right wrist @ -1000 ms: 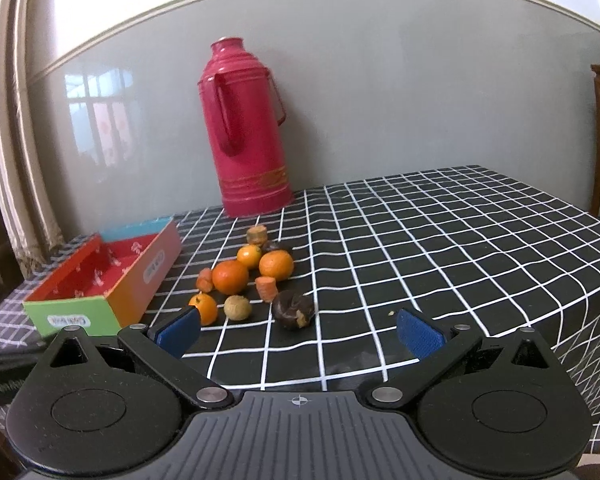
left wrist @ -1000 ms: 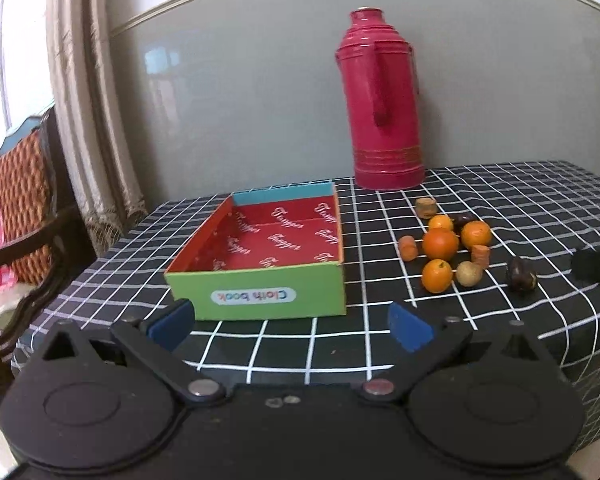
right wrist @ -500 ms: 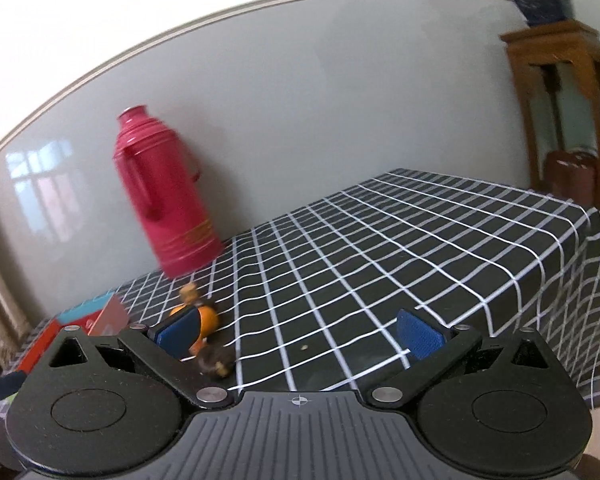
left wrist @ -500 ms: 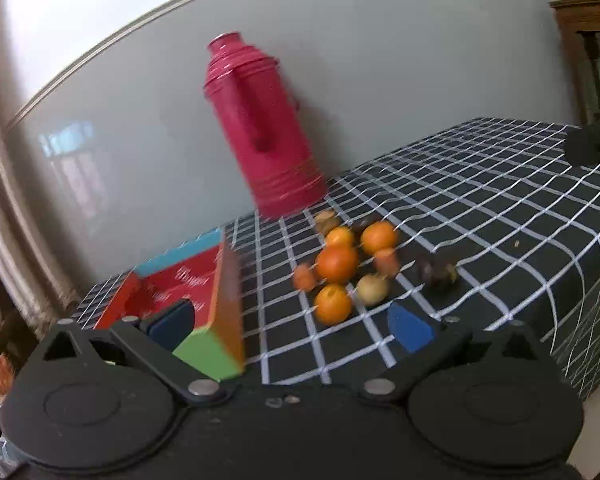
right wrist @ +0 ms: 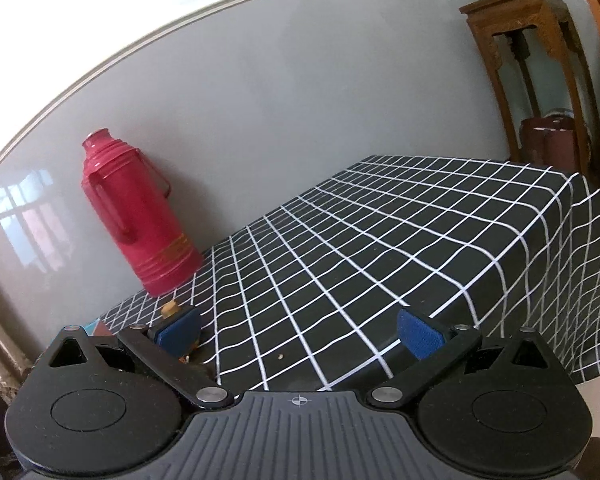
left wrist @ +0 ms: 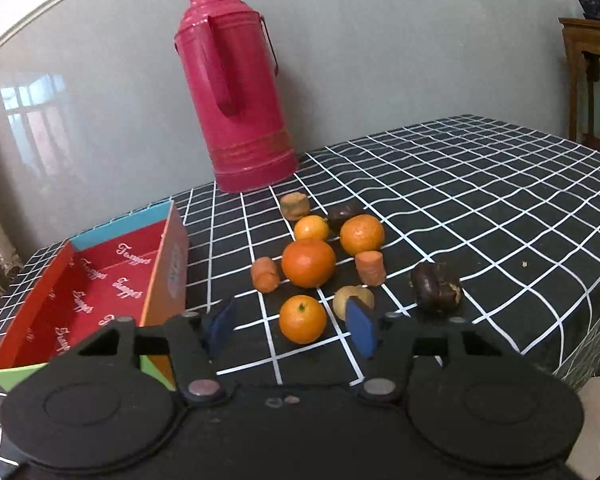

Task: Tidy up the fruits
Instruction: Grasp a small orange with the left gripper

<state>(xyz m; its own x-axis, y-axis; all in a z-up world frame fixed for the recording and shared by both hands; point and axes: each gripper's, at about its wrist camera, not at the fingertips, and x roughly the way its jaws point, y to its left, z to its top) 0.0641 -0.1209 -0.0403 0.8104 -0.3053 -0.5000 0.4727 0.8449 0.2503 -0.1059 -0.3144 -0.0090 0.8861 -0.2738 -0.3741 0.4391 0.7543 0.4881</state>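
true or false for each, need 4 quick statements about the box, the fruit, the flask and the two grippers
1. The box already holds an orange. False: its red inside is bare, and all the fruit lies on the tablecloth.
2. The left gripper is open, with the nearest orange showing between its pads. True.
3. The red flask lies on its side. False: it stands upright by the wall.
4. The right gripper is open and holds nothing. True.

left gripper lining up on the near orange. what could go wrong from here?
1. The left hand-held gripper is open around the nearest orange; its right pad already overlaps the tan fruit and may knock it.
2. Round fruit could roll toward the table edge.
3. The box sits close on the left; a swing could clip its wall.
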